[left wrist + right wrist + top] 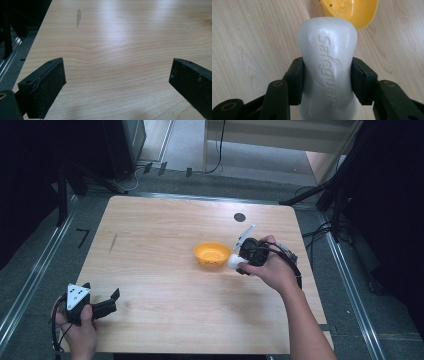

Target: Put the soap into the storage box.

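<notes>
A white soap bar (328, 62) with raised lettering is clamped at its narrow waist by my right gripper (327, 77), which is shut on it. In the high view the soap bar (234, 261) pokes out of the right gripper (239, 263) just right of a yellow bowl (212, 254), above the table. The yellow bowl (352, 10) lies just past the soap's far end. My left gripper (112, 300) rests at the table's near left corner, open. Its jaws stand wide apart over bare wood, with the left gripper (117, 75) holding nothing.
The wooden table (165, 235) has a dark round spot (240, 217) near the far edge and a faint grey smear (113, 242) at the left. Grey floor, metal rails and cables surround the table.
</notes>
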A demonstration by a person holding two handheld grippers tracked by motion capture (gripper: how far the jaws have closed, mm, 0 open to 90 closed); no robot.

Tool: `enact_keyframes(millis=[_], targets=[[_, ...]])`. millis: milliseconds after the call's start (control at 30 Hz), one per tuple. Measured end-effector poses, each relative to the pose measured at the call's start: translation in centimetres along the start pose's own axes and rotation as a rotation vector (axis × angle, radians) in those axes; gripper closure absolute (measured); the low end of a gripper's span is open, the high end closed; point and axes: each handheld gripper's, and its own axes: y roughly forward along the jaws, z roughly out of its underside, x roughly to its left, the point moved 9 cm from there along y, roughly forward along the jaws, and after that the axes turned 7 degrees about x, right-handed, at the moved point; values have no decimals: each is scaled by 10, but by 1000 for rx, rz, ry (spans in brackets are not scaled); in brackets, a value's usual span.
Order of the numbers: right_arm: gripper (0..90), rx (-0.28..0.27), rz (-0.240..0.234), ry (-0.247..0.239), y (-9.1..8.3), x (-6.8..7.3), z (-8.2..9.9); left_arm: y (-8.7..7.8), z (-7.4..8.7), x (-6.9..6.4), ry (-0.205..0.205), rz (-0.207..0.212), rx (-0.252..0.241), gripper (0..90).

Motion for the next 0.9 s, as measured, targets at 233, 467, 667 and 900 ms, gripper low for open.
enact_keyframes(millis=[233,467,667,900], targets=[[508,5,-2,-15,0,-4,-8,0,-1,0,-5,5,-3,12],[508,-7,-5,-22,-6,-9,-25,0,0,0,0,5,-3,12],[507,7,-1,-49,-7,-14,-37,0,-1,0,0,4,-3,12],[508,-5,-7,-69,-5,-17,-52,0,-1,-1,1,4,-4,12]])
